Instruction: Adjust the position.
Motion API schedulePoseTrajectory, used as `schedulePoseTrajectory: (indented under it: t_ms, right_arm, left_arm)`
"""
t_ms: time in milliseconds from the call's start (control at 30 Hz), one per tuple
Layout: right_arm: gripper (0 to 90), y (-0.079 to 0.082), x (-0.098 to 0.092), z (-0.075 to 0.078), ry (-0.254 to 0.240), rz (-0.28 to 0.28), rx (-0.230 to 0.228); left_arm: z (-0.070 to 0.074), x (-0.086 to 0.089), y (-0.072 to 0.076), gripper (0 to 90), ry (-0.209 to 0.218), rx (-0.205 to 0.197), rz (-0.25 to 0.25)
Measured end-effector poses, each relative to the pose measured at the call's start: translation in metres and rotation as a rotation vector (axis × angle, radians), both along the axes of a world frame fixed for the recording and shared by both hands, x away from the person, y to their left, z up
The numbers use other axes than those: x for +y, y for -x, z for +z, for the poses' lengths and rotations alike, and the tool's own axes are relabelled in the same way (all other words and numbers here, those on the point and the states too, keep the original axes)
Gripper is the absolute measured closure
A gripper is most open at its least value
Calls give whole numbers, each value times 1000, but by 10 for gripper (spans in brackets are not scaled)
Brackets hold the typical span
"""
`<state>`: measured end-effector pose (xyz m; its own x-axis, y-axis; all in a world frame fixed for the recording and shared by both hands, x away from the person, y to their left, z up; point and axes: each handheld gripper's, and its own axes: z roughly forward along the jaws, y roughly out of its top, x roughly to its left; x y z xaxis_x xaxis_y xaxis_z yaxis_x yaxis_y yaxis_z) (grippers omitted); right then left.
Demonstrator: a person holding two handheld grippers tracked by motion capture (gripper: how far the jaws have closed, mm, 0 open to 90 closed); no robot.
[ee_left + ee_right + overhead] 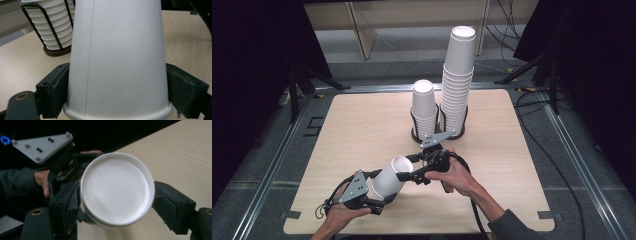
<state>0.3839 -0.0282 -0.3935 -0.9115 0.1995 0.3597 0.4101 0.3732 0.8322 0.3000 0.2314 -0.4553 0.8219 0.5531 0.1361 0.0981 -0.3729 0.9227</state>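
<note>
Dark curtains surrounded the pale wooden counter (362, 120), where two wire holders stood at the back: a short cup stack (424, 107) and a tall cup stack (458, 80). One paper cup (389, 177) hung tilted above the counter's near side, the left gripper (379, 197) clamped on its wide end. The right gripper (409, 167) straddled its base, fingers apparently not yet pressing. Judging by this, the cup was mid-handover; stacking remained undone.

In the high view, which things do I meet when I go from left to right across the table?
Left tongs → paper cup held between them → right tongs → short cup stack → tall cup stack.
</note>
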Motion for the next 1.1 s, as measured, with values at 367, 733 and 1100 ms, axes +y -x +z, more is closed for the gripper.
schedulePoseTrajectory:
  t_ms: [367,733,1100]
  right_arm:
    - [207,4,13,-2,80,53,-36]
    - [245,1,8,2,6,37,30]
    - [250,-4,-2,5,-113,29,119]
  left_arm:
    - [-1,-7,3,139,-44,1,-27]
    - [0,-3,1,83,87,11,-40]
    - [0,-2,2,37,216,11,-21]
